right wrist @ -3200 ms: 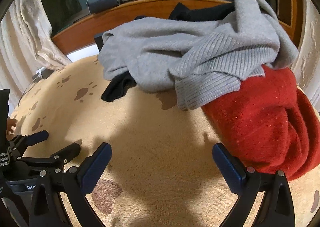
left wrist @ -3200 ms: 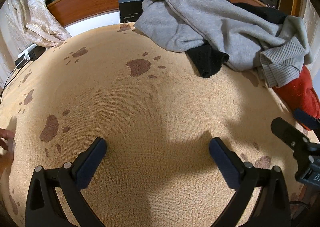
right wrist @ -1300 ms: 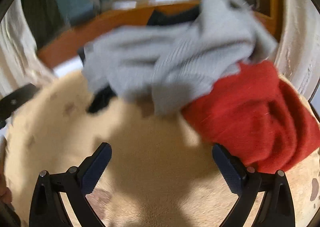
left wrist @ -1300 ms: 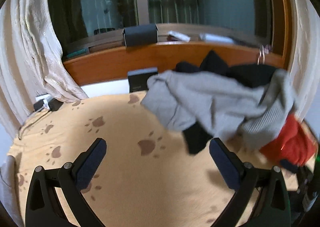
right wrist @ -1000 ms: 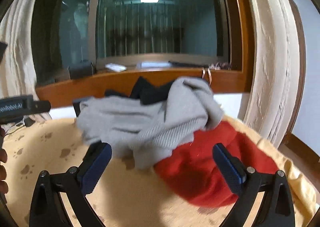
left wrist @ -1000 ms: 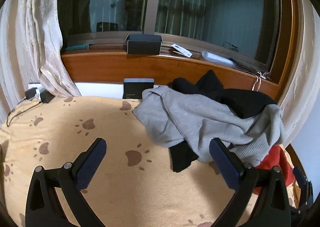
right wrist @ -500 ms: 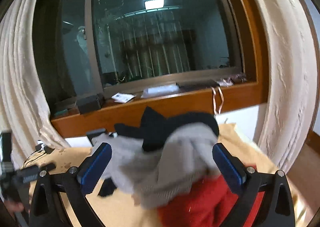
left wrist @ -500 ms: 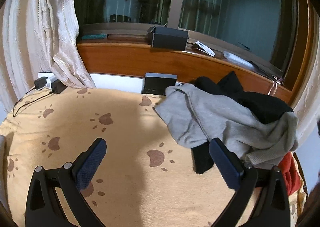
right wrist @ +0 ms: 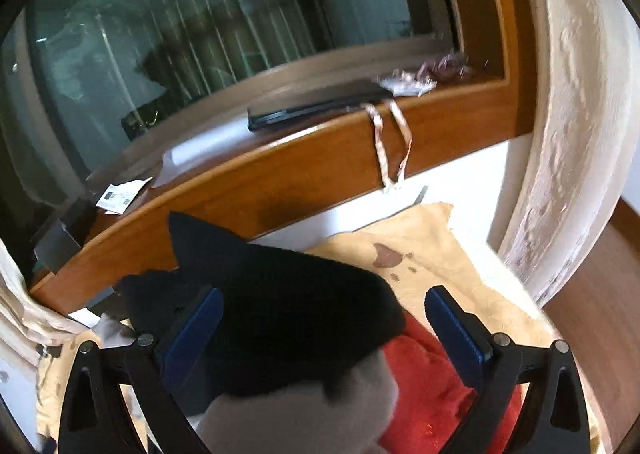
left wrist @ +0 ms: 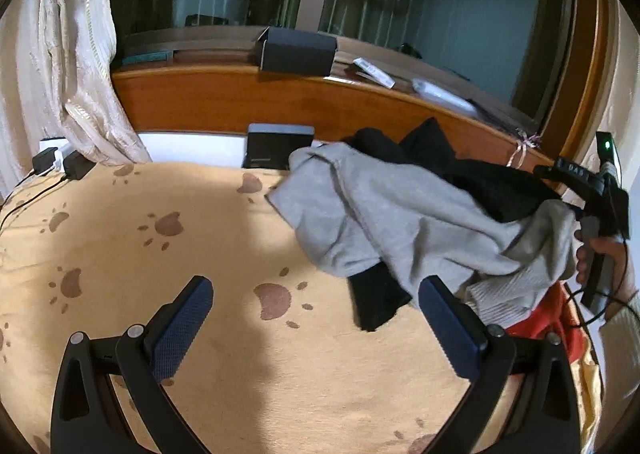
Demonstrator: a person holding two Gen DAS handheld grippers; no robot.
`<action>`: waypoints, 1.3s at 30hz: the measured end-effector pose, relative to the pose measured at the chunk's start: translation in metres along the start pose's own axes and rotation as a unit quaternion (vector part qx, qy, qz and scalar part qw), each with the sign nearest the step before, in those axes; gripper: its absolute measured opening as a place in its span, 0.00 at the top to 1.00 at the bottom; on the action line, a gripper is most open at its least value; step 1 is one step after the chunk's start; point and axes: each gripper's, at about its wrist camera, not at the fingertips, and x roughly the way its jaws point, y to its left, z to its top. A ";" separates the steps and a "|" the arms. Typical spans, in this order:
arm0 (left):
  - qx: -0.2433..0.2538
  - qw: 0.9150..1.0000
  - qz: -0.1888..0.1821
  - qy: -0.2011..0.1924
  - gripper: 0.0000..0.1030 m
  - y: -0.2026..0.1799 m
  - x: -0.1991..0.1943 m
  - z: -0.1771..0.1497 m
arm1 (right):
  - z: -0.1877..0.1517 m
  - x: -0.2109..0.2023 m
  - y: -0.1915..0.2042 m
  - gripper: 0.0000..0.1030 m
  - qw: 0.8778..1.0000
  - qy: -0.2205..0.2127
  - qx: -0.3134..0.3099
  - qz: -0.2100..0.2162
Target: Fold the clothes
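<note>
A heap of clothes is lying at the far right of the tan paw-print blanket [left wrist: 224,254]: I am seeing a grey sweater [left wrist: 400,222] draping over a black garment [left wrist: 472,174], with a red knit [left wrist: 536,326] showing beneath them at the blanket's edge. My left gripper [left wrist: 312,318] is hovering over bare blanket just short of the heap, its blue pads spread wide and holding nothing. My right gripper [right wrist: 320,330] is sitting right above the pile, spread wide as well, with the black garment bulging up between its fingers; I cannot tell whether either pad is touching it. Behind the heap a wooden ledge [left wrist: 224,102] is running under the dark window, carrying a black box [left wrist: 296,50].
</note>
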 end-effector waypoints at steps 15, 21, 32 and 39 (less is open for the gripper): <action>-0.019 0.999 -0.012 0.038 0.00 0.000 0.015 -0.007 | 0.003 0.009 0.002 0.80 0.998 0.023 -0.002 0.055; -0.018 0.999 -0.013 0.025 0.00 0.001 0.006 0.000 | 0.006 -0.033 0.034 0.82 0.993 -0.018 -0.029 0.110; -0.014 0.999 0.014 -0.040 0.00 0.009 -0.029 0.015 | -0.051 -0.116 0.143 0.84 0.965 -0.040 -0.169 0.196; -0.014 0.995 0.038 -0.095 0.00 0.019 -0.057 0.025 | -0.124 -0.157 0.163 0.84 0.947 -0.045 -0.228 0.222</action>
